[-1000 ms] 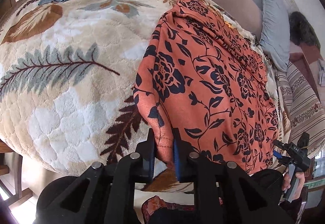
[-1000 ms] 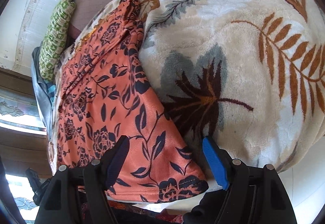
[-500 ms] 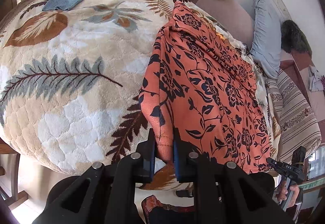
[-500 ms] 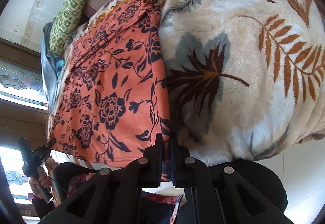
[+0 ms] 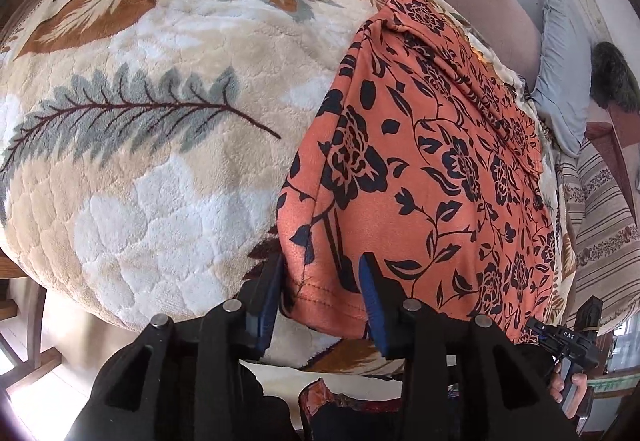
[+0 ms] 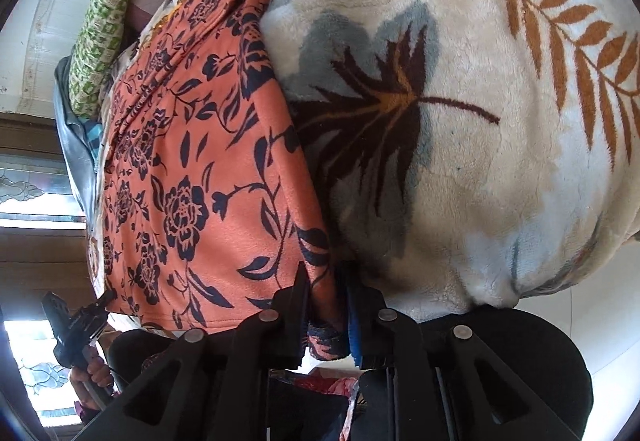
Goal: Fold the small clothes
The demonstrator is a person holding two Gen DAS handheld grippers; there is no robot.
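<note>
Left tool (image 5: 322, 283) opening around orange garment (image 5: 420, 169) hem, right tool (image 6: 326, 295) opening, corner between

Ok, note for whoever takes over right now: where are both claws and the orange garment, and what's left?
Left claw: jaws opening, the near left corner of the garment loose between them.
Right claw: jaws opening, the near right corner between them.
Garment: lies spread on the blanket, near hem at the bed's edge.
Done: laid out, no fold visible yet.
Left: all folds.
</note>
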